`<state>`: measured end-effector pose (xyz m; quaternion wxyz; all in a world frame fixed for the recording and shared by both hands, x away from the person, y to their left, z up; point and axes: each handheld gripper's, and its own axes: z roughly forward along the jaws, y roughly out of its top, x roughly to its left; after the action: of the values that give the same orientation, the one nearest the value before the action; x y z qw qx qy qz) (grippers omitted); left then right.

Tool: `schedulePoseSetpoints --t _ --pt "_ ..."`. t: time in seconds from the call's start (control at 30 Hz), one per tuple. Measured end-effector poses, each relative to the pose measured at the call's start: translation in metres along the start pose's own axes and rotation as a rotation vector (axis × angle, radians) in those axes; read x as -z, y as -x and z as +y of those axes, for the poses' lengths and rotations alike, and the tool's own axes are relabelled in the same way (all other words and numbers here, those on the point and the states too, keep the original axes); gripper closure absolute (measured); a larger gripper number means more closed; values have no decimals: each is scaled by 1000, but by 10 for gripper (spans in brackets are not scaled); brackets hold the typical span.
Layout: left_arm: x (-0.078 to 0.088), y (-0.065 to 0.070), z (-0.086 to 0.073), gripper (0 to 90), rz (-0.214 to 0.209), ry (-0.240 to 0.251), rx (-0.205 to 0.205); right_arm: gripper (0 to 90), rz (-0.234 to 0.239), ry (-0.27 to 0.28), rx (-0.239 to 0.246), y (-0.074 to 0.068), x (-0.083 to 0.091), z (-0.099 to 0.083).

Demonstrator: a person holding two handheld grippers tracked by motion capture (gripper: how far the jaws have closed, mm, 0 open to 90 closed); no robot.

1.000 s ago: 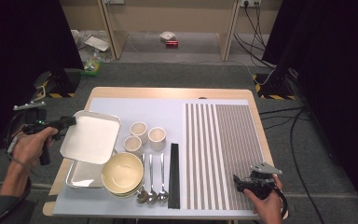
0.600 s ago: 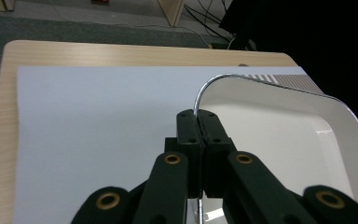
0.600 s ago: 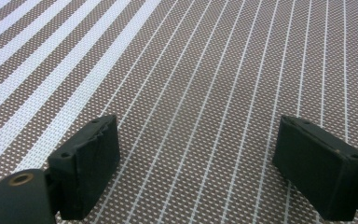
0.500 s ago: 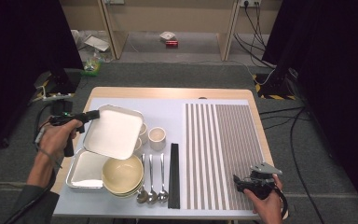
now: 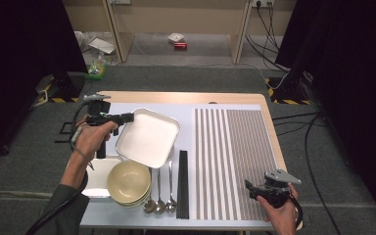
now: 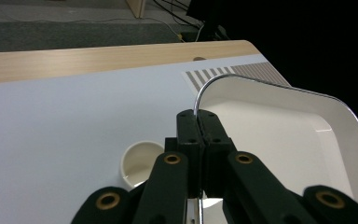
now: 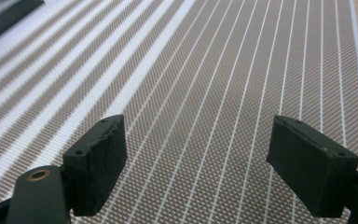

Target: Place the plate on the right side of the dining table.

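A white square tray with a metal rim hangs tilted above the pale table mat, left of centre. My left gripper is shut on the rim at its left corner. In the left gripper view the jaws of my left gripper pinch that rim, and the tray spreads out to the right. A small cream cup stands below it. My right gripper hovers over the striped placemat near the front edge. My right gripper is open with nothing between its jaws, which have just been closing slightly.
A stack of cream bowls sits front left, with a second white tray beside it. Three spoons and black chopsticks lie to their right. The wooden table edge runs along the back.
My left hand has carried the white tray to the right, from the table's left edge to over the small cups. The right hand has kept still.
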<state>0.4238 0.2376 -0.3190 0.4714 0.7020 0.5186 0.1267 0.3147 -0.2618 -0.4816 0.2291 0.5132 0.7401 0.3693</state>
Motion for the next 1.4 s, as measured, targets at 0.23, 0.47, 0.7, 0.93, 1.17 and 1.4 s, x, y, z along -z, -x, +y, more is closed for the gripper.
schedulePoseSetpoints --t 0.23,0.47,0.7,0.93,1.17,1.4 --pt "-19 17 0 884 -17 -19 -11 207 67 36 -14 -14 8 17" --pt "-34 27 -3 884 -44 -38 -11 234 123 62 -3 -29 12 37" --pt "-41 32 -5 884 -47 -52 -21 253 182 117 -1 -45 10 57" --pt "-49 40 -9 884 -60 -55 -22 263 237 145 25 -66 10 76" --pt "-54 47 -11 884 -68 -72 -42 262 313 165 18 -83 10 89" --pt "-61 57 -16 884 -75 -77 -65 262 378 187 -4 -95 9 98"
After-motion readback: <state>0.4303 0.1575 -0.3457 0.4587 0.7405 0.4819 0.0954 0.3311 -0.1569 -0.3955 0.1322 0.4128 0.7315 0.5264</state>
